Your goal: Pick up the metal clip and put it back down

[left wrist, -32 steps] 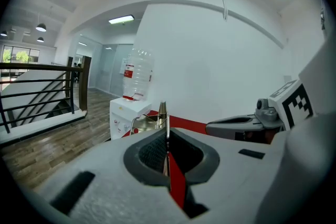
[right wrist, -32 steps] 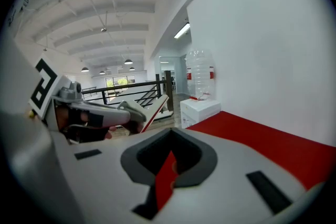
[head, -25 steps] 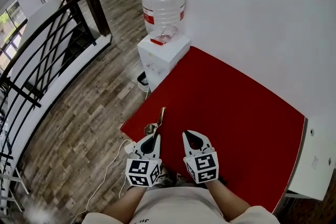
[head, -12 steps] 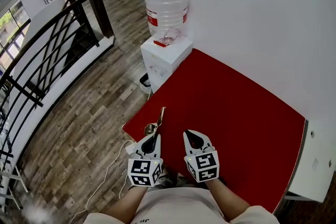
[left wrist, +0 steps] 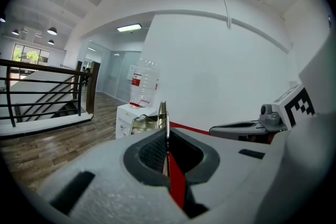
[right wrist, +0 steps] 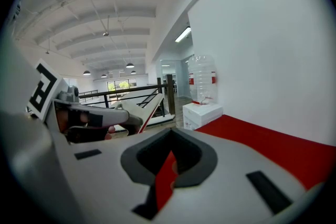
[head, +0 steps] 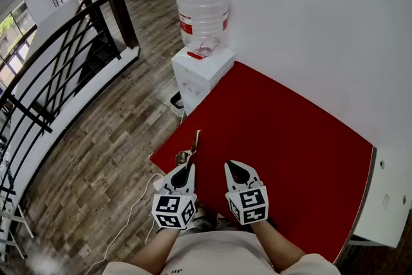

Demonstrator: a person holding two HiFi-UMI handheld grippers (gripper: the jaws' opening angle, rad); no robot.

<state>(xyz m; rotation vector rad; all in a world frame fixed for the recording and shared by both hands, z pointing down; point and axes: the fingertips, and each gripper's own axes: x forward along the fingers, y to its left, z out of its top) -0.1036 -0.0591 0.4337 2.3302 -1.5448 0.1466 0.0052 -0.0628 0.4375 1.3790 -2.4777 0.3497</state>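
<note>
The metal clip [head: 195,142] — thin, silvery-gold — juts forward, pinched edge-on in the left gripper [head: 189,167].

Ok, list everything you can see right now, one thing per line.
wall: one, white, far side
floor: one, brown wood planks, left
table: one, red top, against the wall
metal clip: one, metallic, at the table's near left edge
water dispenser: one, white, on the floor at the table's far corner
water bottle: one, clear with a red label, upside down on the water dispenser
railing: one, black, far left
cable: one, white, on the floor by the table's near corner
left claw: one, white with marker cube, shut on the metal clip
right claw: one, white with marker cube, shut and empty, beside the left claw
</note>
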